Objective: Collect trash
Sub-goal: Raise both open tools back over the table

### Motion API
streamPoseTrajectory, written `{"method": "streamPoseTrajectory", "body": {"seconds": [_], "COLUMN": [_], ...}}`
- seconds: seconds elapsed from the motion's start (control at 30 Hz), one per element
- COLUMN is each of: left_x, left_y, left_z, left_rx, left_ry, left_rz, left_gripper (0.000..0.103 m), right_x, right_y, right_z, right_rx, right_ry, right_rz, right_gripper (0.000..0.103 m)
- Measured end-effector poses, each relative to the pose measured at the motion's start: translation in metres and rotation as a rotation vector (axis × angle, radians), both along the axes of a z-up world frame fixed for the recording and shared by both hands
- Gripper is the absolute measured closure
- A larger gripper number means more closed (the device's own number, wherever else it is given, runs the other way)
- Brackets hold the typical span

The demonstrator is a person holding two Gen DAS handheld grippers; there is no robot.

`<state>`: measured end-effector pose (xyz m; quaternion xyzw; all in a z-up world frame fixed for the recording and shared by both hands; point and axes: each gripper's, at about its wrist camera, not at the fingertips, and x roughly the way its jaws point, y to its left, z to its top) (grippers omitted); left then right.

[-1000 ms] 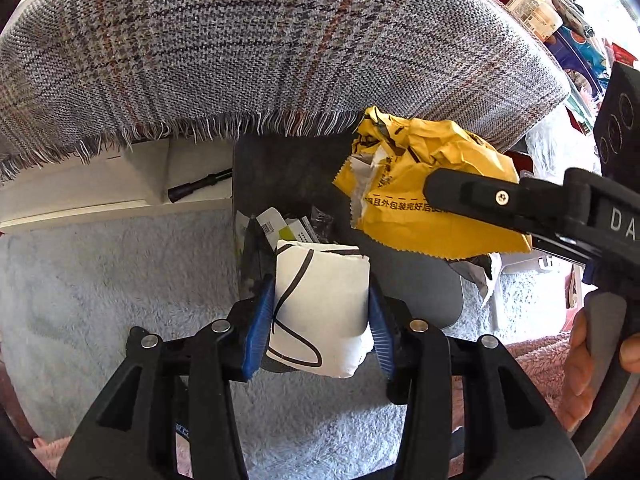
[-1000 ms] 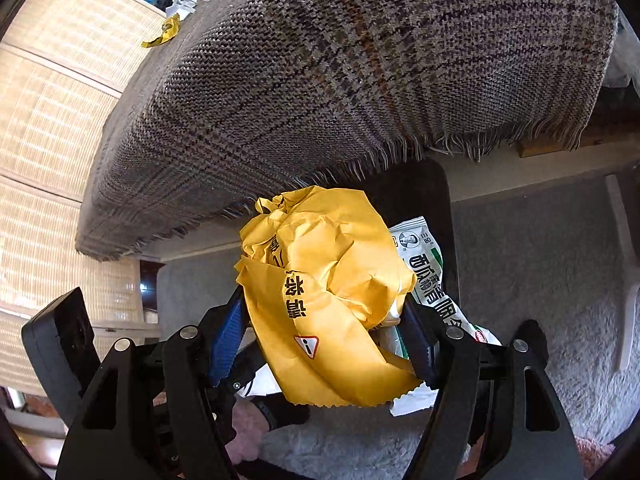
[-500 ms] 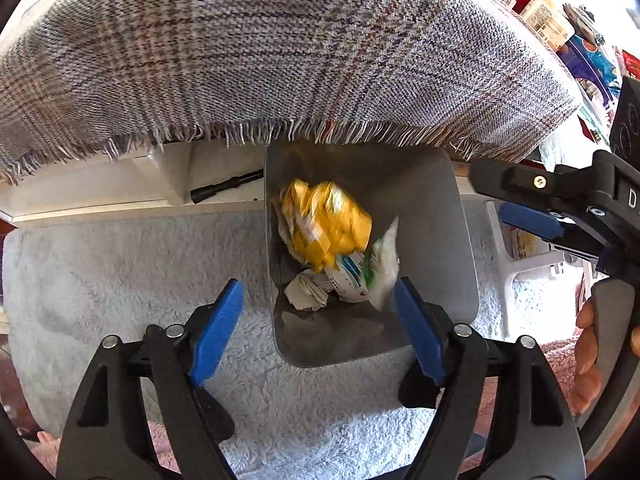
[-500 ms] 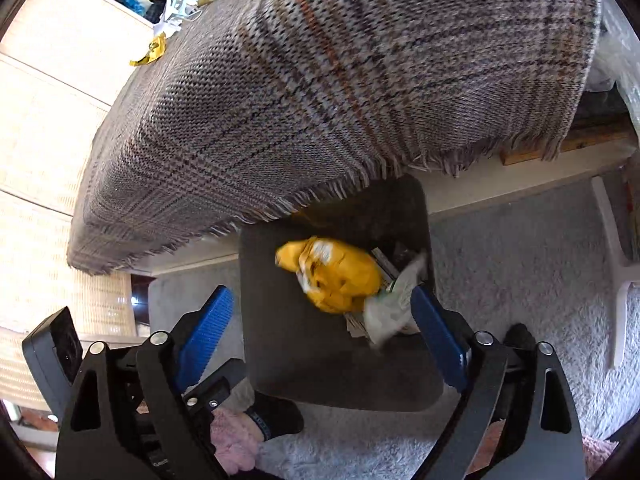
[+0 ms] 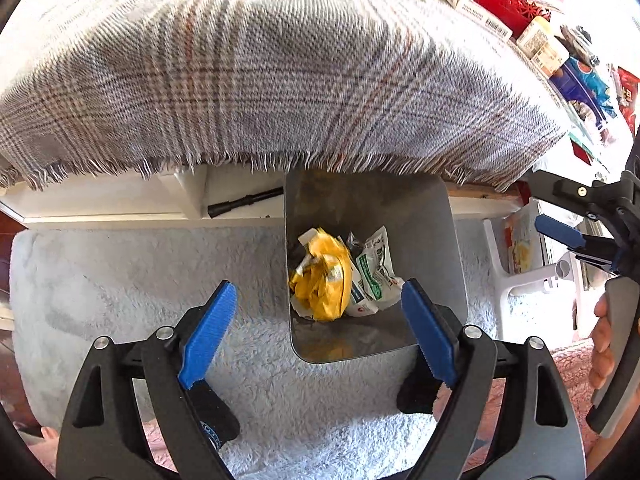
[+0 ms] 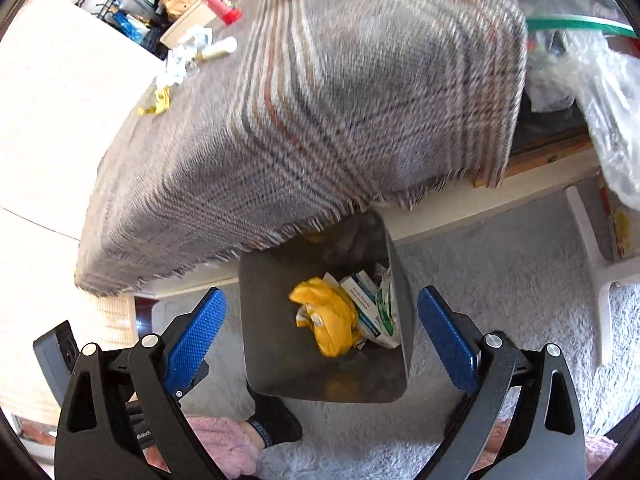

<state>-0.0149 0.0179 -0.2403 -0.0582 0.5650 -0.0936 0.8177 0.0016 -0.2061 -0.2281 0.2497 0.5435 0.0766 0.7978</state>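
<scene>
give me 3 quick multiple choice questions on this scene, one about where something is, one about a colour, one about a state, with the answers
1. Where does the crumpled wrapper lie?
A. on the blanket
B. in the bin
C. on the rug

2. What colour is that wrapper?
A. yellow
B. red
C. black

3. How do the left gripper's jaws stand?
A. shut on the wrapper
B. shut on nothing
C. open and empty

Answers:
1. B: it sits among other packets inside the grey bin.
2. A: it is bright yellow in both views.
3. C: its blue pads stand wide apart over the rug and bin, with nothing between them.
</scene>
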Motion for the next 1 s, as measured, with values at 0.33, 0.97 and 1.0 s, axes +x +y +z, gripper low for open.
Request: {"method": "streamPoseTrajectory", "body": {"seconds": [0.33,0.97,1.0], "left_x": [0.016,0.105,0.112], "left_y": [0.004,0.021,0.023], "left_z": [0.042,0.109,0.112], "left_rx": [0.011,0.065,0.066], "left_ry": [-0.070,-0.182,-0.186], "left_rz": [0.008,0.048,0.053], "left_gripper": [0.023,0.023,0.023], "right_x": [0.018,0.102,0.111], "right_y": [-0.008,0.004,0.008], "right_z": [0.051,0.124,0.126], "right_rx": [-0.022,-0.080,-0.081], "right_ry": [-0.089,-0.189,-0.193], "right_rz": [0.000,0.046,0.053], "right_gripper": [0.006,0.006,0.006]}}
